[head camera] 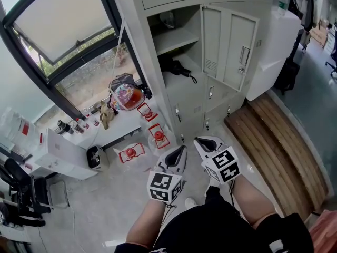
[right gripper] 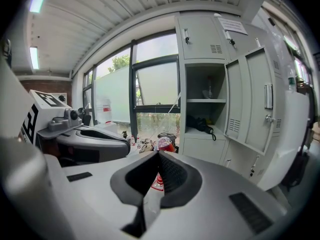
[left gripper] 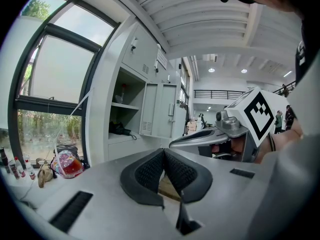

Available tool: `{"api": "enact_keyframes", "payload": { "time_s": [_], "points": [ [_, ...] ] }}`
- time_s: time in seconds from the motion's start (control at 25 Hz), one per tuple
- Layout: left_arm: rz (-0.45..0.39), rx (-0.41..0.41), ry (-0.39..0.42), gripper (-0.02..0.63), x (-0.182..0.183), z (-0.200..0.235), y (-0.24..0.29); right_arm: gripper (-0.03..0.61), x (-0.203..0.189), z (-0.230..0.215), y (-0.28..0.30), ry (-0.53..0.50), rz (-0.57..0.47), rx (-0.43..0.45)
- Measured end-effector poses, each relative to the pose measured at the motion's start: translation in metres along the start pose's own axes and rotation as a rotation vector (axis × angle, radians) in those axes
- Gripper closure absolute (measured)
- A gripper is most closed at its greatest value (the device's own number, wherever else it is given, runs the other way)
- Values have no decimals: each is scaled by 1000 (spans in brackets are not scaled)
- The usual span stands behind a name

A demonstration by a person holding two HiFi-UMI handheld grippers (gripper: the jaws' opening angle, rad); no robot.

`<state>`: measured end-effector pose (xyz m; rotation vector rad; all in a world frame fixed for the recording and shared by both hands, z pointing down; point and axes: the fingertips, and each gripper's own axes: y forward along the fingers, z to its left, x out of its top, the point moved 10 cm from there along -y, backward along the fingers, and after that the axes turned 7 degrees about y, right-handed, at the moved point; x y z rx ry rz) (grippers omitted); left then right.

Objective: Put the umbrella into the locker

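Note:
A black folded umbrella [head camera: 176, 67] lies on the lower shelf of the open grey locker [head camera: 181, 91], its strap hanging over the shelf edge. It also shows in the left gripper view, umbrella [left gripper: 119, 129], and in the right gripper view, umbrella [right gripper: 200, 124]. The locker door [head camera: 234, 49] stands swung open to the right. My left gripper [head camera: 181, 149] and right gripper [head camera: 199, 140] are side by side close to my body, well short of the locker. Both are shut with nothing between the pads, as the left gripper [left gripper: 163, 151] and right gripper [right gripper: 159, 154] views show.
A colourful bag [head camera: 126, 95] sits on the white window ledge [head camera: 113, 128] with small bottles left of the locker. Red-and-white items [head camera: 130, 152] lie on the floor below. A wooden platform [head camera: 279, 141] and a white box [head camera: 274, 41] stand to the right.

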<state>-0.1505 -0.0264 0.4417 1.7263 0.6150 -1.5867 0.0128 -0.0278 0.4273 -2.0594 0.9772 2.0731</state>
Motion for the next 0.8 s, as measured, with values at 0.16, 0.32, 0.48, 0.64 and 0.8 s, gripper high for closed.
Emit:
{"api": "enact_keyframes", "payload": {
  "time_s": [0.16, 0.32, 0.48, 0.64, 0.8],
  "points": [
    [1, -2, -2, 598, -1, 0, 0, 525, -1, 0, -1, 3, -1, -3],
    [1, -2, -2, 598, 0, -1, 0, 525, -1, 0, -2, 4, -2, -2],
    [-2, -2, 0, 598, 0, -2, 0, 525, -2, 2, -3, 4, -3, 3],
    [0, -2, -3, 598, -1, -3, 0, 525, -4, 2, -4, 5, 0, 2],
    [-2, -5, -5, 598, -1, -5, 2, 525, -5, 1, -6, 8, -1, -3]
  ]
}}
